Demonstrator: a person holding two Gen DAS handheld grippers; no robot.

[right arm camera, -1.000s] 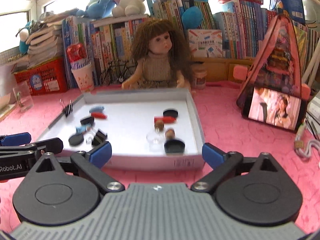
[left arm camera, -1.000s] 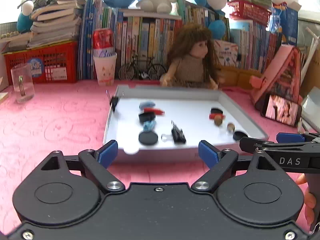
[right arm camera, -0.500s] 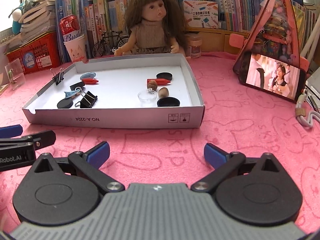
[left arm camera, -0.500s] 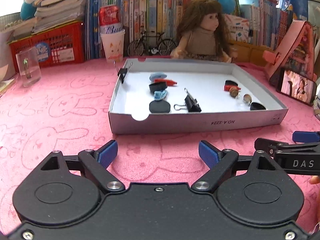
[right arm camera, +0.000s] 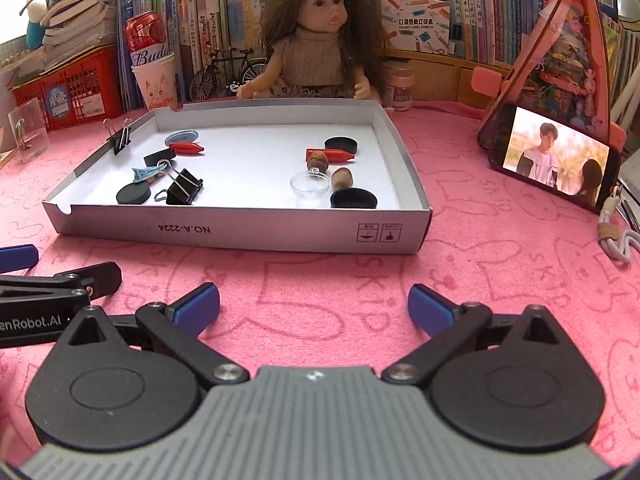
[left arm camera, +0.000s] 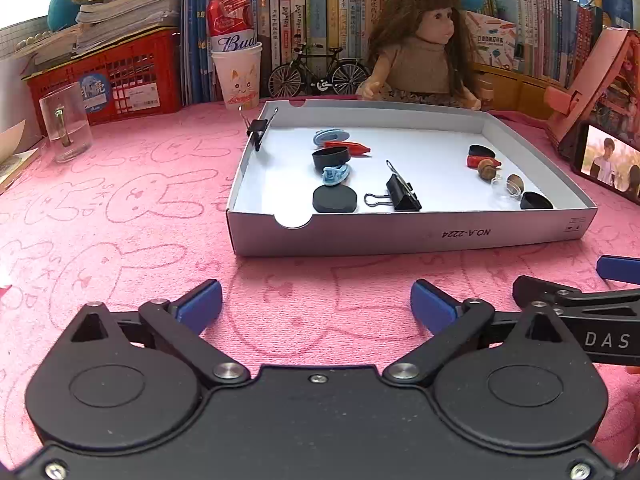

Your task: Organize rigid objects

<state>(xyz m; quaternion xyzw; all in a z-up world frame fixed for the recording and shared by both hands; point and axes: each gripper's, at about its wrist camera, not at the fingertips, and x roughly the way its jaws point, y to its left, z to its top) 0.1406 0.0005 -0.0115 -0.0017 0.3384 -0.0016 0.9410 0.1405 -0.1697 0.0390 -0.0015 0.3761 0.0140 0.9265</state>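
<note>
A: Pink bench cloth under both hand-held grippers, left (left arm camera: 316, 300) just opened wide, right (right arm camera: 314, 304) wide too, both empty.
B: Bits lie beyond, inside white box (left arm camera: 400, 236). Risk: box wall snags a finger, box slides.

This looks like a home, likely a child's room or a study corner. A desk is spread with a pink cloth (left arm camera: 120, 208) printed with rabbit outlines. Along the back stands a long row of books (left arm camera: 304, 20), with more stacked on a red plastic basket (left arm camera: 120, 76). A long-haired doll (right arm camera: 320, 40) sits in front of them, beside a small model bicycle (left arm camera: 318, 74) and a paper cup (left arm camera: 238, 76) with a cat drawn on it. A phone (right arm camera: 554, 158) playing a video leans against a pink stand at the right.
</note>
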